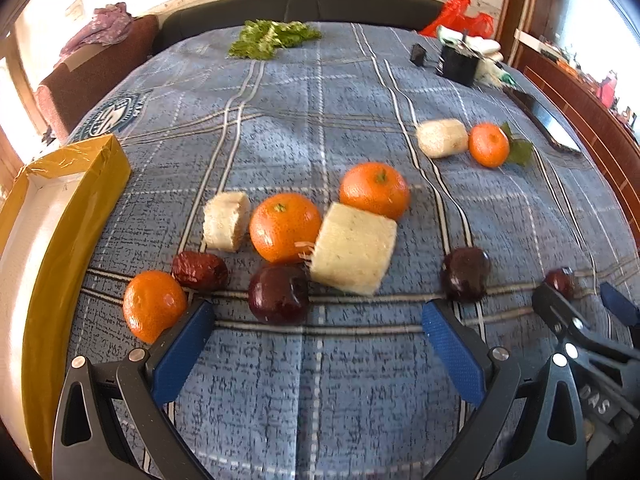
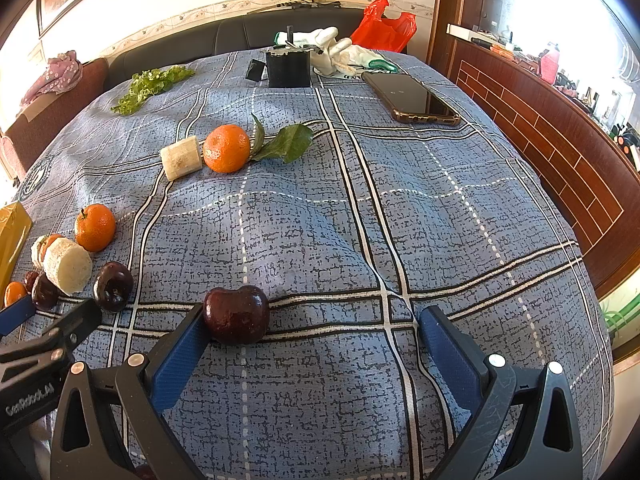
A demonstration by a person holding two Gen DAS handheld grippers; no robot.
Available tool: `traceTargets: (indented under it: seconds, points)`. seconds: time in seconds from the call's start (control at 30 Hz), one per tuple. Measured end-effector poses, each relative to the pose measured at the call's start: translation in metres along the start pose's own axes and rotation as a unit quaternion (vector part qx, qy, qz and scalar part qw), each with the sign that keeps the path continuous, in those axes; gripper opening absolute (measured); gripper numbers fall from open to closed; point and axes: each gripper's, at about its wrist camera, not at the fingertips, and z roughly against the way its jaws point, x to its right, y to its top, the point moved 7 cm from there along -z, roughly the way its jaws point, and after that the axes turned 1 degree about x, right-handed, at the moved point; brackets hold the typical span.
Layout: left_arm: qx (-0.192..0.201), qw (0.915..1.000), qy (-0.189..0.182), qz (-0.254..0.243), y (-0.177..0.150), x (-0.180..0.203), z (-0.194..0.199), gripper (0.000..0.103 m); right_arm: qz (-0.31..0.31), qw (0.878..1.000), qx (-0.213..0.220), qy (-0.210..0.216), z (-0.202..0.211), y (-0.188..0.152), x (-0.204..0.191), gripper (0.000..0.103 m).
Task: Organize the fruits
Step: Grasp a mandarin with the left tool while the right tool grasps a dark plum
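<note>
Fruits lie on a blue plaid cloth. In the left wrist view my left gripper (image 1: 318,316) is open over the cloth. A dark cherry (image 1: 279,294) lies between its fingertips. An orange (image 1: 154,306) touches the left finger. Near it are a red date (image 1: 199,270), two more oranges (image 1: 285,227) (image 1: 375,190), pale banana pieces (image 1: 354,249) (image 1: 225,221) and another cherry (image 1: 465,274). My right gripper (image 2: 310,326) is open. A dark cherry (image 2: 236,314) rests against its left finger. A leafy orange (image 2: 226,148) and banana piece (image 2: 181,158) lie farther off.
A yellow open box (image 1: 76,216) stands at the left edge. Lettuce (image 2: 150,82), a black box (image 2: 289,66), white gloves (image 2: 334,52), a red bag (image 2: 384,26) and a phone (image 2: 412,98) lie at the far side. A wooden cabinet (image 2: 560,152) runs along the right.
</note>
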Motion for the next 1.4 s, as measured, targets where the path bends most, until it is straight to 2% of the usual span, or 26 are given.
traceTargets:
  seconds: [0.03,0.1,0.17,0.23,0.33,0.43,0.5,0.6,0.63,0.7,0.77,0.8,0.83,0.9,0.93,0.97,1.0,1.13,1.27,1.4]
  points:
    - [-0.006,1.0000,-0.004,-0.006,-0.003,0.000,0.002,0.102,0.001,1.000,0.000,0.001,0.000,0.000,0.000,0.103]
    - [-0.009,0.9999,-0.008,-0.004,-0.009,-0.005,0.011,0.090,0.009,1.000,-0.005,0.007,0.002,-0.001,0.000,0.103]
    - [0.005,0.9993,-0.030,0.023,-0.012,-0.017,0.030,0.082,0.014,1.000,-0.010,0.012,0.000,-0.007,0.000,0.103]
    - [0.032,0.9954,-0.064,0.064,-0.013,-0.036,0.056,0.082,0.017,1.000,-0.015,0.014,-0.001,-0.009,0.000,0.103]
    - [0.046,0.9880,-0.081,0.123,-0.024,-0.074,0.092,0.082,0.019,0.999,-0.022,0.015,0.000,-0.006,-0.001,0.103]
    - [0.056,0.9865,-0.062,0.141,-0.038,-0.111,0.128,0.082,0.020,0.999,-0.024,0.015,0.000,-0.005,-0.001,0.103]
    - [0.085,0.9831,-0.047,0.155,-0.043,-0.134,0.160,0.082,0.022,0.999,-0.024,0.015,0.002,-0.006,-0.001,0.103]
    - [0.140,0.9774,-0.053,0.149,-0.047,-0.151,0.211,0.082,0.038,0.999,-0.031,0.018,0.006,-0.010,-0.003,0.102]
    - [0.161,0.9747,-0.055,0.145,-0.049,-0.154,0.229,0.082,0.044,0.998,-0.036,0.022,0.009,-0.011,-0.003,0.092]
    - [0.206,0.9682,-0.053,0.132,-0.046,-0.159,0.260,0.082,0.027,0.998,-0.025,0.045,0.028,-0.013,0.003,0.087]
    - [0.226,0.9657,-0.039,0.122,-0.039,-0.163,0.274,0.082,0.011,0.996,-0.005,0.089,0.055,-0.016,0.008,0.087]
    - [0.227,0.9666,-0.038,0.113,-0.035,-0.164,0.276,0.082,0.012,0.995,-0.001,0.098,0.063,-0.018,0.008,0.085]
    - [0.219,0.9692,-0.042,0.105,-0.032,-0.163,0.271,0.081,0.016,0.994,0.002,0.110,0.071,-0.022,0.007,0.079]
    - [0.198,0.9735,-0.056,0.100,-0.029,-0.159,0.254,0.062,0.027,0.988,-0.003,0.152,0.081,-0.035,-0.004,0.066]
    - [0.176,0.9768,-0.073,0.098,-0.029,-0.153,0.239,0.044,0.035,0.984,-0.017,0.176,0.082,-0.045,-0.014,0.059]
    - [0.154,0.9793,-0.089,0.097,-0.030,-0.147,0.224,0.038,0.040,0.982,-0.024,0.186,0.082,-0.050,-0.020,0.055]
    - [0.129,0.9812,-0.103,0.099,-0.032,-0.141,0.205,0.038,0.047,0.979,-0.026,0.197,0.082,-0.055,-0.028,0.049]
    - [0.080,0.9849,-0.122,0.094,-0.034,-0.124,0.152,0.038,0.071,0.974,-0.019,0.216,0.085,-0.061,-0.051,0.048]
    - [0.055,0.9908,-0.105,0.066,-0.024,-0.112,0.111,0.038,0.096,0.971,-0.029,0.218,0.076,-0.068,-0.069,0.047]
    - [0.035,0.9949,-0.088,0.036,-0.008,-0.098,0.073,0.038,0.101,0.970,-0.037,0.217,0.068,-0.069,-0.070,0.045]
